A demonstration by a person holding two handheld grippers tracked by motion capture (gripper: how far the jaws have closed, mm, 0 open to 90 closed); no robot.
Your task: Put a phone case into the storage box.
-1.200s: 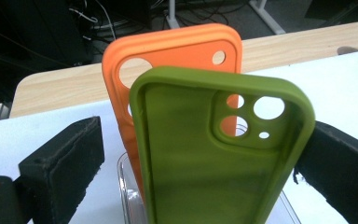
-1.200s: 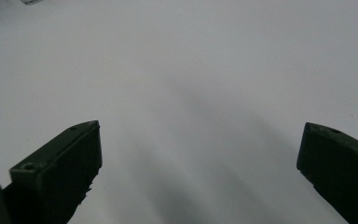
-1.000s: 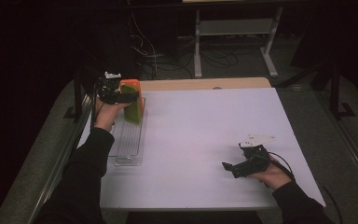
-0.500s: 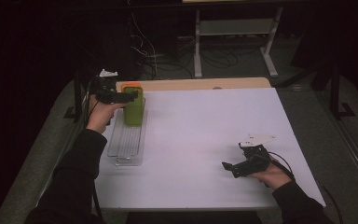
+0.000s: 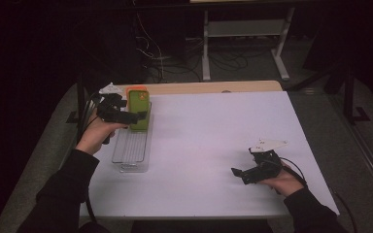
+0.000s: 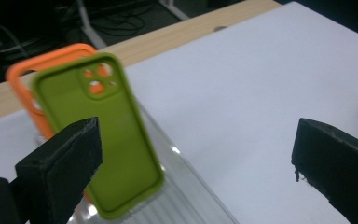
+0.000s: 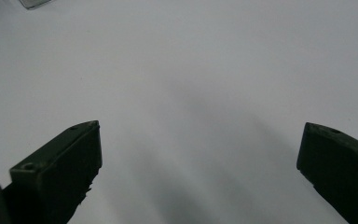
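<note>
Right now my attention sits on the green phone case, which stands nearly upright, leaning a little, at the far end of the clear ribbed tray on the left side of the white table. Just behind it stands an orange phone case, its rim and camera cut-out peeking past the green one's top and side; from the high view I see the two pressed close, though I cannot tell whether they actually touch. My left gripper hovers at the green case's near face, and in the left gripper view its jaws stand wide apart with nothing between them; the case shows just beside the left-hand jaw, apparently free of it. The person's left hand holds that gripper beside the tray's left wall. Well apart, near the table's right front corner, my right gripper rests low over the bare white surface, held in the right hand; its jaws are likewise spread wide and hold nothing. Beyond the white top, a strip of wooden edge runs along the far side.
</note>
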